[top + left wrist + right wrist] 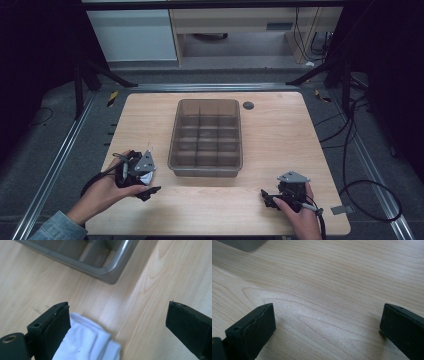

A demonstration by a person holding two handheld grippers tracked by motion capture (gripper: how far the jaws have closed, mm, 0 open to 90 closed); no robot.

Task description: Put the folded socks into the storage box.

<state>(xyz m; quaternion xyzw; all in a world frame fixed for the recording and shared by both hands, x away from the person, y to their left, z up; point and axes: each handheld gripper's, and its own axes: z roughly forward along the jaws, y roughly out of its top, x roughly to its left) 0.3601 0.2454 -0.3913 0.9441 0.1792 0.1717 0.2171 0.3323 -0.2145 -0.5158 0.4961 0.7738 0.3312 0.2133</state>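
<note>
White cloth [87, 343] lies on the counter [280, 140] between the left gripper's [117, 322] wide-open jaws; next, close on it. Right gripper [328, 325] gapes empty.

A folded white cloth [86, 343] lies flat on the light wooden tabletop [162, 277], soft and slightly rumpled, with several layered edges showing along its far side. It looks like a small sock or rag, though which one cannot be told. In the left gripper view it sits just beside the left-hand jaw of the left tongs [117, 322], partly hidden behind that jaw, while the other jaw stands well apart from it. From the high view a bit of the white fabric [145, 177] shows beneath the left tongs [145, 182], near the front left corner of the grey divided bin [206, 170], not touching it
</note>
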